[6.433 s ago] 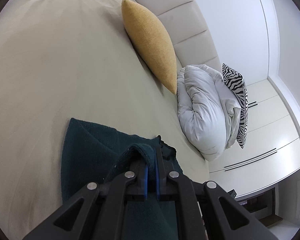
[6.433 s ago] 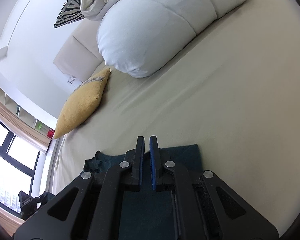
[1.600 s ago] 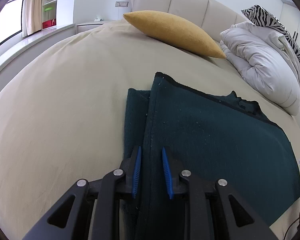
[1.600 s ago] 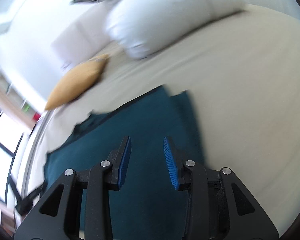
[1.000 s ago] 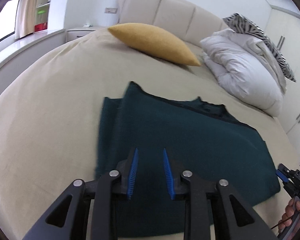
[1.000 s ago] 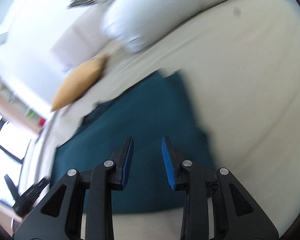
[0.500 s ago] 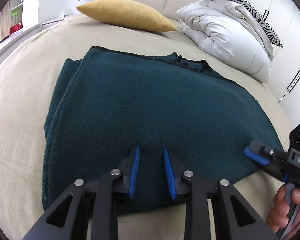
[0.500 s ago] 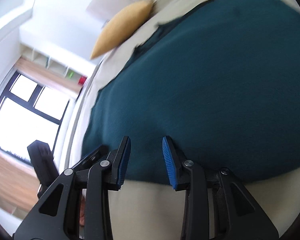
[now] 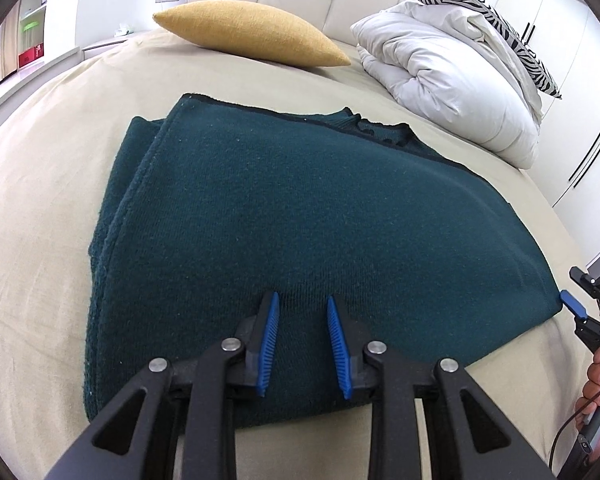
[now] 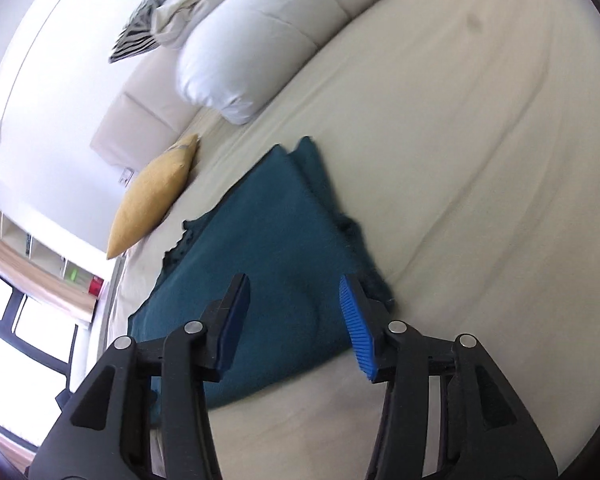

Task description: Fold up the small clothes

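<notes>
A dark teal knit garment (image 9: 292,216) lies folded flat on the beige bed (image 9: 40,200), its collar at the far edge. My left gripper (image 9: 300,320) is open and empty, low over the garment's near edge. My right gripper (image 10: 294,312) is wide open and empty above the garment's (image 10: 268,248) near right corner. The right gripper also shows at the right edge of the left wrist view (image 9: 580,312), just off the garment's right corner, held by a hand.
A mustard cushion (image 9: 252,34) and a white folded duvet (image 9: 448,80) with a zebra pillow (image 9: 480,12) lie by the padded headboard. White wardrobes stand at the right. A window and shelves are on the left side (image 10: 28,292).
Both grippers let go of the garment and opened. In the last half second the right gripper pulled back and opened wider; the left gripper stayed over the near edge.
</notes>
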Demonstrator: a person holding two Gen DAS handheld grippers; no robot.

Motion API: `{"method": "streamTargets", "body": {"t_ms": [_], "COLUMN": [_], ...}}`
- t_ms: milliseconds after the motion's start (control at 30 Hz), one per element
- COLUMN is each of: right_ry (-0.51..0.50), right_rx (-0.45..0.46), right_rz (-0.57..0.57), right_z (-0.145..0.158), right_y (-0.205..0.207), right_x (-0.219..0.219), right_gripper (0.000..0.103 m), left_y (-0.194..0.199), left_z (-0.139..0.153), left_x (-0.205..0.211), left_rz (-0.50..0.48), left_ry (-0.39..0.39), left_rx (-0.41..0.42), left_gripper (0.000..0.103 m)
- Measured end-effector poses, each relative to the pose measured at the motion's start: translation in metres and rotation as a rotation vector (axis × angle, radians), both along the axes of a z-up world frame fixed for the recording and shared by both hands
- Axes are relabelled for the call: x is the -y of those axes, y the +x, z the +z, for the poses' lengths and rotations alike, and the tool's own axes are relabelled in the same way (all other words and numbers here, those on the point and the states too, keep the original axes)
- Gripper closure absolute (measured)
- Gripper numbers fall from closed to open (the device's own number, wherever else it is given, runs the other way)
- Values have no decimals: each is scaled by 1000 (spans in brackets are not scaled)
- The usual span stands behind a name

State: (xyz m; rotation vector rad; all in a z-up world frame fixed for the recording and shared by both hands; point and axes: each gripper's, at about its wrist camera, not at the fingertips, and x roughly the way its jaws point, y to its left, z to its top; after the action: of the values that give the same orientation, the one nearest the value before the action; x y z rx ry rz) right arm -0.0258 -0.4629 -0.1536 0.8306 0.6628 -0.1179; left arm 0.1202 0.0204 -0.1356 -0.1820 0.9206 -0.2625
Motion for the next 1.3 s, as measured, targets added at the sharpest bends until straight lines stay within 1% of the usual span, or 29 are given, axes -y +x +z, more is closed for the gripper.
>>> {"method": "streamTargets", "body": {"t_ms": [100, 167, 200, 233, 267, 300, 333, 400, 433, 533, 600, 667, 700, 767, 800, 967, 1033, 1100, 1167, 1200, 1267, 1300], "right_ry": [0, 2, -5, -13, -17, -15, -11, -2, 4, 24, 44, 69, 78, 99, 110, 150, 170, 188, 201, 202, 204, 202], "right_rx": [21, 33, 37, 41, 41, 40, 39, 42, 45, 38, 34, 41, 44, 50, 53, 66, 69, 68, 63, 58, 50, 46], "right_rz": [63, 117, 147, 178, 205, 233, 258, 297, 316, 372, 412, 447, 460, 490, 503, 554, 571, 590, 611, 618, 639, 649], "right_z": [15, 29, 33, 36, 37, 37, 38, 37, 37, 35, 33, 31, 31, 31, 31, 33, 34, 34, 33, 33, 33, 33], "right_y": [-5, 11, 12, 16, 19, 23, 26, 28, 27, 31, 35, 36, 37, 39, 40, 49, 55, 61, 69, 72, 79, 82], "right_x": [-18, -48, -57, -67, -76, -83, -91, -102, -108, -124, -134, -143, -146, -154, -157, -170, -174, -179, -187, -191, -200, -204], "right_gripper": [57, 57, 57, 57, 57, 57, 57, 57, 57, 55, 55, 55, 55, 55, 55, 55, 54, 53, 53, 53, 53, 53], "left_y": [1, -3, -6, -9, -13, -17, -21, -24, -24, -17, -11, -3, -1, 6, 11, 36, 44, 48, 53, 54, 55, 54], "left_z": [3, 7, 11, 16, 21, 27, 33, 40, 40, 29, 18, 8, 5, 1, -2, -14, -16, -14, -11, -11, -13, -15], "left_x": [-2, -7, -10, -15, -23, -32, -45, -73, -85, -117, -133, -140, -141, -138, -138, -143, -145, -141, -130, -125, -123, -125], "left_rz": [1, 12, 23, 41, 65, 92, 125, 191, 219, 274, 290, 288, 282, 259, 247, 214, 204, 187, 144, 125, 118, 120], "left_ry": [-9, -20, -19, -22, -34, -52, -76, -131, -155, -232, -315, -395, -415, -431, -449, -562, -603, -603, -582, -582, -586, -596], "left_rx": [-7, -7, -2, 6, 21, 41, 60, 76, 71, 10, -40, -85, -91, -101, -112, -174, -197, -208, -213, -218, -223, -227], "left_gripper": [74, 73, 68, 59, 55, 48, 44, 41, 40, 39, 39, 39, 39, 39, 36, 32, 27, 26, 27, 29, 37, 44]}}
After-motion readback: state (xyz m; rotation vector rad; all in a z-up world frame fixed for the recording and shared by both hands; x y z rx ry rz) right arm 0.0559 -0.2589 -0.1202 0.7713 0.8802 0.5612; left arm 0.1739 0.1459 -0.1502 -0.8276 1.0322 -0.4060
